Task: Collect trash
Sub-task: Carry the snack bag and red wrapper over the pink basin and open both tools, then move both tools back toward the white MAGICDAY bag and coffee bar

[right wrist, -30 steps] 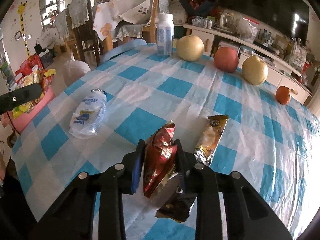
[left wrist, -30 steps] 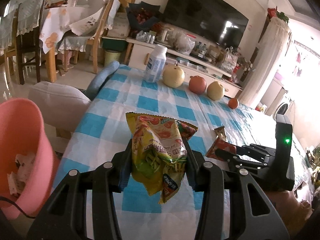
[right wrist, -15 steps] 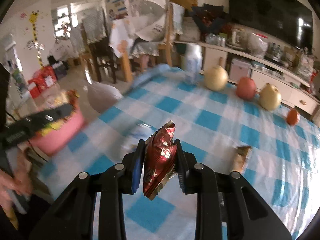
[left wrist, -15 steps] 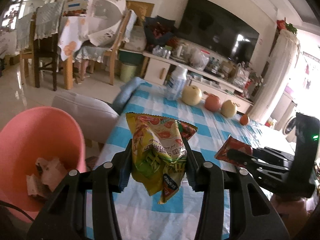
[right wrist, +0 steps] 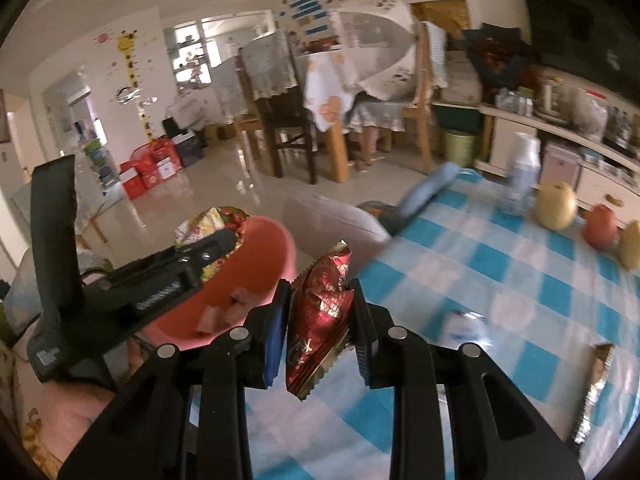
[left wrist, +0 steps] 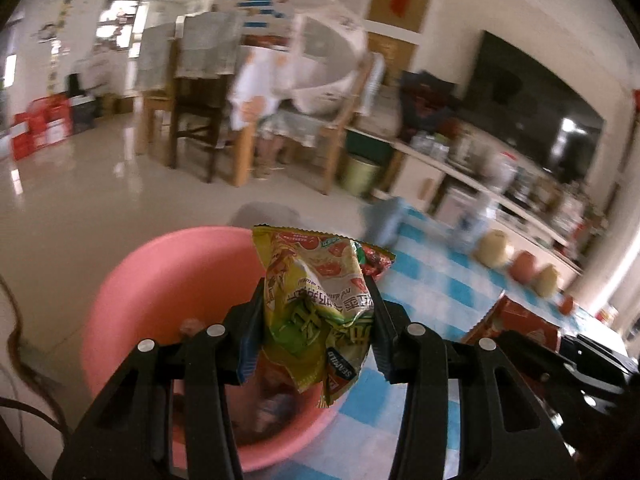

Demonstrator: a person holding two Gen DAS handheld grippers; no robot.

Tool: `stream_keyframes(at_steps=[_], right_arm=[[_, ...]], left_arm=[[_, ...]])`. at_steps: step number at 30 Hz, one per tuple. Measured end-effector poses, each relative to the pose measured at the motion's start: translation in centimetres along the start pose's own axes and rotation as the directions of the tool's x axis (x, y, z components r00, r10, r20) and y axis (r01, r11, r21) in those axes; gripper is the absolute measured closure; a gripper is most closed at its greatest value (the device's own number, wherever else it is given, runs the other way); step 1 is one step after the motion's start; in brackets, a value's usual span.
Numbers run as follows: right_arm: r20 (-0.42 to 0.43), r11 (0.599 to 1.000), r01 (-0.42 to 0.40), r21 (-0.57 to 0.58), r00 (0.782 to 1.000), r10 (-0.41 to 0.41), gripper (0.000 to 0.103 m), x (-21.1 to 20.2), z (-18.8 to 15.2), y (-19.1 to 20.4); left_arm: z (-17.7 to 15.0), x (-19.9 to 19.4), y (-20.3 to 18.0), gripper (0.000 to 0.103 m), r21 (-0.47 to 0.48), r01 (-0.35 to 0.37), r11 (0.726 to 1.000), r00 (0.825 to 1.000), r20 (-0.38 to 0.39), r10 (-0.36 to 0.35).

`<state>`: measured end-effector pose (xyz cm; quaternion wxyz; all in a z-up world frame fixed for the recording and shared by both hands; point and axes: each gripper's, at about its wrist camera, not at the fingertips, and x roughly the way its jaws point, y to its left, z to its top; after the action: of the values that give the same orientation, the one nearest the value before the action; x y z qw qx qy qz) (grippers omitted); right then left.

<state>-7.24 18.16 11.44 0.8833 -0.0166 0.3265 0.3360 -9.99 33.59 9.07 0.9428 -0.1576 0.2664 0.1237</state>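
**A:** What did your left gripper (left wrist: 316, 320) hold?

**B:** You had it clamped on a crumpled yellow-green snack bag (left wrist: 318, 304), poised above the pink basin (left wrist: 160, 280) with paper scraps inside.

**A:** And your right gripper (right wrist: 320, 320)?

**B:** It pinched a red foil wrapper (right wrist: 320, 320) over the blue-checked tablecloth (right wrist: 500, 272); the basin sat at ten o'clock.

Left gripper (left wrist: 316, 320) and right gripper (right wrist: 318, 320) both clamped, a wrapper pinched between each pair of fingers.
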Motion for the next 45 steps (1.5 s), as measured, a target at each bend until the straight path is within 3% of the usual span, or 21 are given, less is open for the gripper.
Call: stream_keyframes(at_steps=[4,9,11,12,15,16,26,37,45], right_arm=[[-0.010,0.999,-0.047,-0.025,0.999,0.046,0.073,2.8,1.0,2.7],[-0.033,0.995,-0.098,-0.025,0.995,0.098,0.073,6.1,1.6,4.8],[-0.060,0.995,-0.102,-0.008,0.993,0.101,0.070,7.8,1.3,5.1],[-0.074,0.995,-0.104,0.006,0.992,0.104,0.065,8.4,1.2,5.0],[-0.085,0.992,-0.095,0.084,0.991,0.103,0.029,8.5,0.4,3.4],[-0.072,0.991,-0.089,0.100,0.993,0.097,0.025,8.0,0.0,2.8],[-0.050,0.992,0.064,0.113,0.997,-0.058,0.014,3.1,-2.1,-1.1],[-0.058,0.982,0.183,0.040,0.982,-0.180,0.013,-0.5,-4.3,-2.0],[-0.049,0.976,0.215,0.023,0.976,-0.214,0.013,-2.8,-5.3,-2.7]], left_arm=[[0.6,0.4,2.7,0.056,-0.062,-0.078,0.995,0.997,-0.007,0.078],[1.0,1.1,5.0,0.056,-0.129,-0.121,0.984,0.992,-0.037,0.117],[1.1,1.5,5.8,0.049,-0.156,-0.151,0.976,0.988,-0.052,0.144],[1.2,1.7,6.2,0.039,-0.171,-0.172,0.970,0.985,-0.061,0.164],[1.1,1.8,7.1,0.027,-0.199,-0.209,0.958,0.977,-0.078,0.197],[1.0,1.8,6.9,0.026,-0.191,-0.213,0.958,0.976,-0.079,0.201],[0.8,1.6,3.0,0.015,-0.061,-0.221,0.973,0.975,-0.052,0.218],[0.1,1.0,-1.9,0.013,0.129,-0.225,0.966,0.973,-0.026,0.230],[-0.6,0.7,-4.9,0.012,0.215,-0.204,0.955,0.977,-0.025,0.214]])
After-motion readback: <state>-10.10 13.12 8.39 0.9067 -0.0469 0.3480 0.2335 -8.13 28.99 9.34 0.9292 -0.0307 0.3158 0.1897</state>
